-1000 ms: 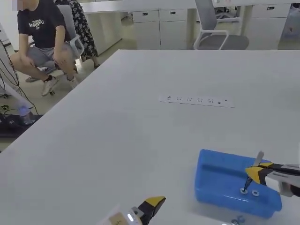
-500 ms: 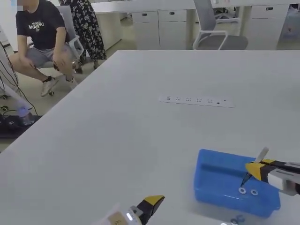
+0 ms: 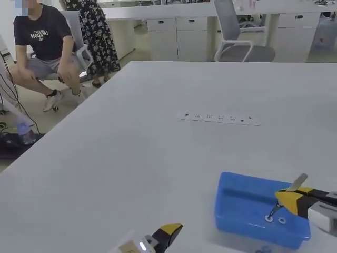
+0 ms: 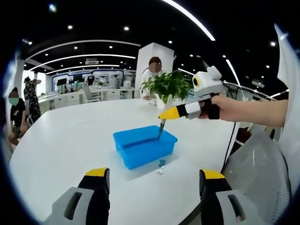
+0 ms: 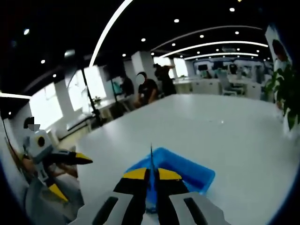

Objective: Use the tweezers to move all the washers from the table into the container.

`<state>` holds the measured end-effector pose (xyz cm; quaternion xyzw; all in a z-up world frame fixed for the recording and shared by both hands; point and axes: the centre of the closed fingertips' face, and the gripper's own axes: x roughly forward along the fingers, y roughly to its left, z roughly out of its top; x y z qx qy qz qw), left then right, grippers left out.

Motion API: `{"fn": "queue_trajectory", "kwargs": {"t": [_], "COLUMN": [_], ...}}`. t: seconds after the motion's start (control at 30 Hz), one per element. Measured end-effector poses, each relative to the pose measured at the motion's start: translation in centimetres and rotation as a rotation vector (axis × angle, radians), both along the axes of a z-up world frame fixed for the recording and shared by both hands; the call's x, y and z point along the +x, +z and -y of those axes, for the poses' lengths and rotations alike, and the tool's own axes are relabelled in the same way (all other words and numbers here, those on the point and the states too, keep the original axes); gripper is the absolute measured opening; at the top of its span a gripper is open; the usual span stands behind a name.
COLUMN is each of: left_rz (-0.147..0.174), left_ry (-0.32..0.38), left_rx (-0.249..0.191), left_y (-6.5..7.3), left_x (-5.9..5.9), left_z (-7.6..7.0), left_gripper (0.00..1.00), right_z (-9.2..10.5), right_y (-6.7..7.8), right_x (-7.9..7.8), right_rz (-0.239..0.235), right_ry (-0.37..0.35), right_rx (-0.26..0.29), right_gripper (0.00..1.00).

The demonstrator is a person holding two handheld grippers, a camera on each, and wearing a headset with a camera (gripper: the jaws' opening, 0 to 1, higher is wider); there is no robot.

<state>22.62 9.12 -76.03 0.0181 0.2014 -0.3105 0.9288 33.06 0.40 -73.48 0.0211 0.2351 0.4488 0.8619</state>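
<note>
A blue container [image 3: 247, 203] sits on the white table near its front right. Two washers [image 3: 269, 218] lie inside it. My right gripper [image 3: 280, 196] hovers over the container, shut on the tweezers [image 3: 273, 209], whose tips point down just above those washers. In the left gripper view the right gripper [image 4: 165, 114] holds the tweezers [image 4: 161, 129] into the container [image 4: 140, 147], and two washers [image 4: 161, 164] lie on the table just in front of it. My left gripper [image 3: 171, 232] is open and holds nothing, at the front edge left of the container.
A white power strip [image 3: 218, 117] lies mid-table beyond the container. A person [image 3: 45, 42] sits on a chair at the far left, and another stands beside. An office chair [image 3: 239, 34] stands behind the table. A potted plant [image 4: 166, 86] is behind the container in the left gripper view.
The head camera has tilted, so the whole scene sits a little lower. The tweezers' tips stay over the two washers in the container. The left gripper has kept its place.
</note>
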Motion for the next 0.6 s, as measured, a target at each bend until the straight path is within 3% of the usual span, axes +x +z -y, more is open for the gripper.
{"fn": "queue_trajectory", "kwargs": {"t": [0.3, 0.6], "left_rz": [-0.003, -0.005], "left_ry": [-0.006, -0.007], "left_rx": [0.004, 0.008], "left_y": [0.0, 0.0], "left_x": [-0.1, -0.2], "left_z": [0.2, 0.2], "left_gripper": [0.79, 0.78], "right_z": [-0.7, -2.4], "right_y": [-0.8, -3.4], "right_x": [-1.9, -3.2], "right_rz": [-0.053, -0.100], "right_ry": [0.011, 0.068], "right_rx": [0.056, 0.014], "right_gripper": [0.03, 0.03]}}
